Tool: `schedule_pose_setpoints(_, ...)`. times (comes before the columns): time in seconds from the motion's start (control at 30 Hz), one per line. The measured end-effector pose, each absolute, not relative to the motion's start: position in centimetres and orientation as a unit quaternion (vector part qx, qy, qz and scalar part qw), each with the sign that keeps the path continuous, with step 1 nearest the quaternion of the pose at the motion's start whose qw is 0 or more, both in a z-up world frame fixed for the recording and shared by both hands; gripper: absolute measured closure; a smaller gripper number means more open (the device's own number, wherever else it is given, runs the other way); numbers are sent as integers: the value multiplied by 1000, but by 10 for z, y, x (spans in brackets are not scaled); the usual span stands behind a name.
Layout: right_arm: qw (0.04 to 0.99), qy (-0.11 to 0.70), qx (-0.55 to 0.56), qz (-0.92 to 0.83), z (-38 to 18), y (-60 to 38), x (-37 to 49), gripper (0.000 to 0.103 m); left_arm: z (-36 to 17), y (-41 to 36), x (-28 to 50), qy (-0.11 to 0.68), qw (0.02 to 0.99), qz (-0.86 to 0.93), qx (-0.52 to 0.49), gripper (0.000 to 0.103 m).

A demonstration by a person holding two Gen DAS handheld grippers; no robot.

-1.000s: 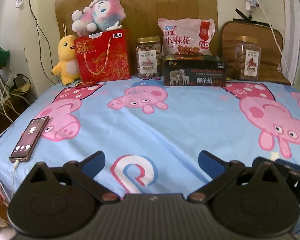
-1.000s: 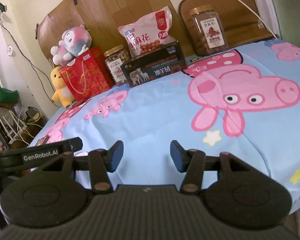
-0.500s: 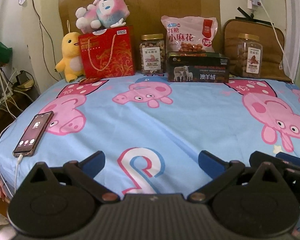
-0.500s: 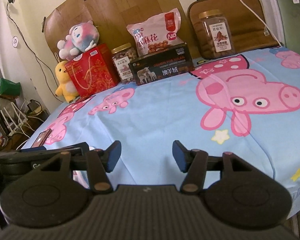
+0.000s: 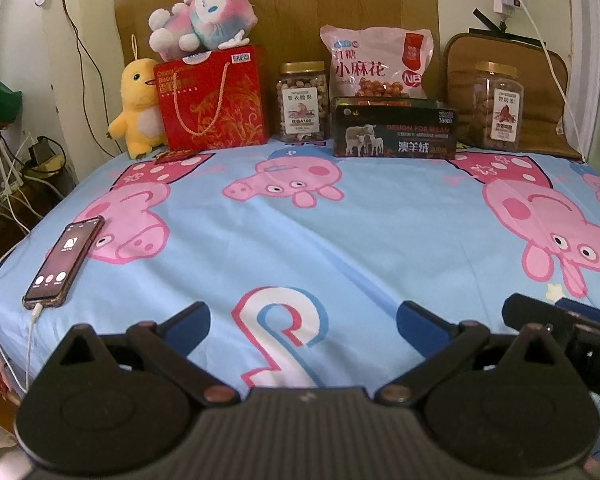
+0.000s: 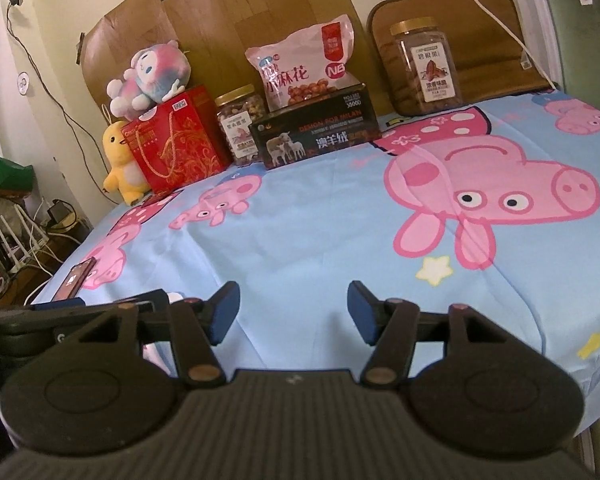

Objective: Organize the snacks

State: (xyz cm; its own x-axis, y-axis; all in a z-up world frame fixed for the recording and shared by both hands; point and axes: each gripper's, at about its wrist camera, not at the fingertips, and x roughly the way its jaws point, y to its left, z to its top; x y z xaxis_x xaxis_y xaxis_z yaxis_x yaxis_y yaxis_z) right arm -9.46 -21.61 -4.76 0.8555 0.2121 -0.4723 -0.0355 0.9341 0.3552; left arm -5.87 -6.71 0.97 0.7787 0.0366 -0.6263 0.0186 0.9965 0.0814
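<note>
Snacks line the far edge of the cartoon-pig bed sheet (image 5: pixel 300 240): a red gift box (image 5: pixel 214 100), a nut jar (image 5: pixel 302 102), a pink snack bag (image 5: pixel 378 64) behind a black box (image 5: pixel 394 128), and a second jar (image 5: pixel 498 106) at the right. They also show in the right wrist view: red box (image 6: pixel 176 140), nut jar (image 6: pixel 242 124), pink bag (image 6: pixel 304 68), black box (image 6: pixel 316 132), second jar (image 6: pixel 428 68). My left gripper (image 5: pixel 302 322) is open and empty over the near edge. My right gripper (image 6: pixel 294 312) is open and empty, far from the snacks.
A phone (image 5: pixel 64 256) with a cable lies at the sheet's near left. A yellow plush duck (image 5: pixel 138 112) stands left of the red box and a pink plush (image 5: pixel 204 20) lies on top of it. A brown cushion (image 5: pixel 540 80) leans behind the right jar. Cables and routers (image 6: pixel 16 248) sit off the left.
Both grippers have risen and tilted slightly; the snacks sit a little higher and farther in both views. Both stay open and empty.
</note>
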Motion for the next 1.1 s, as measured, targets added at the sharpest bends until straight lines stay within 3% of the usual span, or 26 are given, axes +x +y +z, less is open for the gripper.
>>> schedule_pose_setpoints(1.1, 955, 241, 168, 44, -44, -214, -99, 41, 9, -67, -60, 336, 941, -16, 33, 0)
